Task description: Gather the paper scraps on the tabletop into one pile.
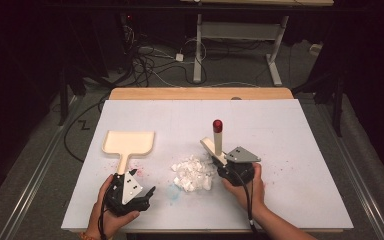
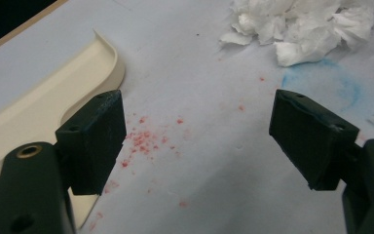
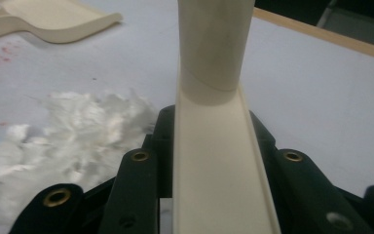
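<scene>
A cream dustpan (image 1: 129, 141) lies flat on the left of the white mat, its handle pointing at my left gripper (image 1: 130, 184). That gripper (image 2: 197, 117) is open over red specks, and the dustpan (image 2: 44, 97) lies just outside its left jaw. A pile of white paper scraps (image 1: 194, 174) sits mid-table. My right gripper (image 1: 226, 163) is right of the pile, shut on the flat base of a cream sweeper tool (image 3: 214, 161). The tool's red-capped handle (image 1: 217, 131) stands upright. In the right gripper view the paper scraps (image 3: 68, 136) lie to the left of the jaws.
A white mat (image 1: 280, 130) covers the wooden table (image 1: 200, 93). Red specks (image 2: 146, 139) and a blue stain (image 2: 331, 83) mark the mat near the scraps (image 2: 311, 24). Cables and a desk frame (image 1: 240, 35) stand on the floor beyond the far edge.
</scene>
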The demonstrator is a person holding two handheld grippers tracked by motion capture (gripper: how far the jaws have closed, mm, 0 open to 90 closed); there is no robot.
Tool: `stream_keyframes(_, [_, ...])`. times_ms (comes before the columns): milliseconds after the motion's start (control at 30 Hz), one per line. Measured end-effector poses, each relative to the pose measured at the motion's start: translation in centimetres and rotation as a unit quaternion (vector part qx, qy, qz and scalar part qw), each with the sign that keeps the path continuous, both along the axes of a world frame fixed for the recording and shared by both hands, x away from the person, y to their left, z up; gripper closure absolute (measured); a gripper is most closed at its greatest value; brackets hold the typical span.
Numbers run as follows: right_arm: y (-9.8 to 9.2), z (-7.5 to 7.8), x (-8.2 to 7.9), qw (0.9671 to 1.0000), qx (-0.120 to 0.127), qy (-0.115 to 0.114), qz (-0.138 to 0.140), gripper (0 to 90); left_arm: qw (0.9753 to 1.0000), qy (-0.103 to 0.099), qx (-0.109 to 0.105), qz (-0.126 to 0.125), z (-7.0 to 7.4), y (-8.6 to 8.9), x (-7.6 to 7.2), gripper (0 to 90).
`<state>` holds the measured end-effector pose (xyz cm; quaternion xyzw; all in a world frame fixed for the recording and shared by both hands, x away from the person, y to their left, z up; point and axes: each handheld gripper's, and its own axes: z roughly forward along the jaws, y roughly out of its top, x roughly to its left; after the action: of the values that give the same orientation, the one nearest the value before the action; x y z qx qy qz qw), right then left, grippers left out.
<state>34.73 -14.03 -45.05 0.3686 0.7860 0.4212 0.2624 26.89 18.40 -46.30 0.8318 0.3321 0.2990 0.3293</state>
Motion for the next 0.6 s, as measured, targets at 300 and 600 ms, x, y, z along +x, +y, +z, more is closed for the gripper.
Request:
stream_keyframes(300, [3.5, 0.3, -0.9, 0.9994, 0.021, 0.011, 0.027, 67.6, 1.0000, 0.004, 0.000, -0.004, -0.1, 0.0, 0.0, 20.3])
stream_keyframes(600, [-0.4, 2.8, 0.2, 0.9985, 0.048, -0.025, 0.012, 67.5, 1.0000, 0.004, -0.001, -0.003, -0.1, 0.1, 0.0, 20.3])
